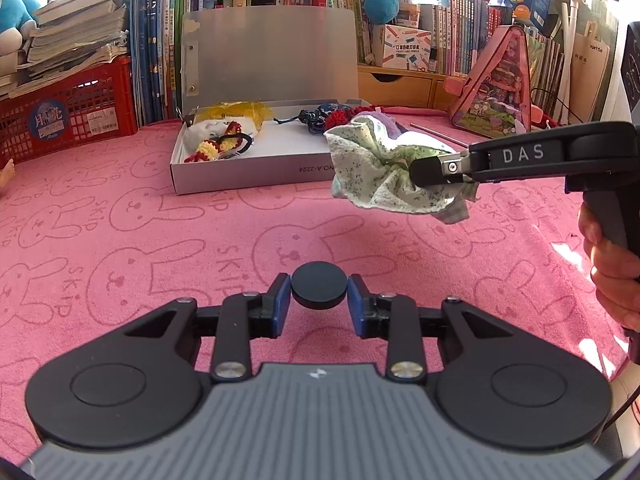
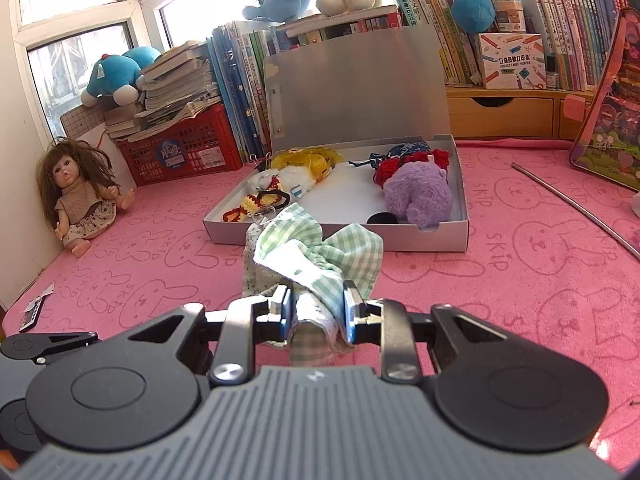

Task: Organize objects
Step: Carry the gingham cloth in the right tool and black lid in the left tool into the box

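Pink towelling with a rabbit print (image 1: 120,240) covers the counter. Item one: black round disc (image 1: 318,287), clamped between the blue pads of the left tool (image 1: 319,300) and held above the cloth. Item two: crumpled green-and-white fabric bundle (image 2: 316,256), part gingham, part floral, pinched in the closed right tool (image 2: 316,308); in the left wrist view it hangs clear of the counter, just in front of the box's right end. A hand (image 1: 612,264) grips that tool's handle at the right edge. Item three: shallow grey cardboard box (image 2: 460,224), lid standing open, well back on the counter. Contents: yellow bag (image 2: 308,162), crocheted yellow-and-red pieces (image 2: 256,204), purple plush (image 2: 418,196), red-and-blue knitted items (image 2: 404,156), and a second dark disc (image 2: 382,219) near the front wall. Item four: doll (image 2: 80,196), seated in the left corner. Item five: metal rod (image 2: 576,204), lying right of the box.
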A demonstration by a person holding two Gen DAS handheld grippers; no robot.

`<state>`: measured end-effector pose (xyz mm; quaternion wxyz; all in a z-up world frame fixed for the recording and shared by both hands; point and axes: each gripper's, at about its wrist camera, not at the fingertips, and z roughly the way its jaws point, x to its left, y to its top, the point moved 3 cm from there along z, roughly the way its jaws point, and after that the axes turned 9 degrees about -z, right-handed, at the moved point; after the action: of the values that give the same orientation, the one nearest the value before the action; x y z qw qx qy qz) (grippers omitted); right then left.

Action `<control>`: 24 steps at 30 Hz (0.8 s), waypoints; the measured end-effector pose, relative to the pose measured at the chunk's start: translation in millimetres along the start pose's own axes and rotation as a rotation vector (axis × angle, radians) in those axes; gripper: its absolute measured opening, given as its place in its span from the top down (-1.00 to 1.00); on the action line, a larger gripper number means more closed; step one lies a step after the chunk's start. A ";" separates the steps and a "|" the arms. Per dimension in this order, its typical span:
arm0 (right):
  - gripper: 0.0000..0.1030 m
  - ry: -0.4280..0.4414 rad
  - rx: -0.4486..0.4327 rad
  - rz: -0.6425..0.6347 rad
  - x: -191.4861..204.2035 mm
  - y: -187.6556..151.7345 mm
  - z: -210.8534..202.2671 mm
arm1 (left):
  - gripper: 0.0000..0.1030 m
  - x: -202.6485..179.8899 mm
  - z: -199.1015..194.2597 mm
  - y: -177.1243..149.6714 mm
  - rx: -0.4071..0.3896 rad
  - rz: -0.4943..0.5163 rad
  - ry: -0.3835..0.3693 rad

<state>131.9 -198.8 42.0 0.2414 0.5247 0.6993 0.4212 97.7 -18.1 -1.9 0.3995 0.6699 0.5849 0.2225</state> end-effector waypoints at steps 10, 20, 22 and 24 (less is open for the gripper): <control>0.44 -0.053 -0.046 -0.020 -8.5 26.8 2.9 | 0.30 6.3 14.8 46.1 -0.049 -0.008 0.011; 0.44 -0.105 -0.078 -0.004 -28.2 56.5 21.4 | 0.30 27.3 44.1 106.7 -0.112 -0.075 0.035; 0.44 -0.111 -0.078 0.000 -30.6 61.0 26.5 | 0.30 27.3 49.3 115.6 -0.130 -0.065 0.045; 0.44 -0.116 -0.078 0.004 -32.2 64.3 30.3 | 0.30 27.5 56.1 124.1 -0.137 -0.063 0.052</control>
<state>200.4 -212.7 76.8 0.3008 0.5396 0.6663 0.4176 221.8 -6.8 59.5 0.4360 0.6162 0.5994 0.2664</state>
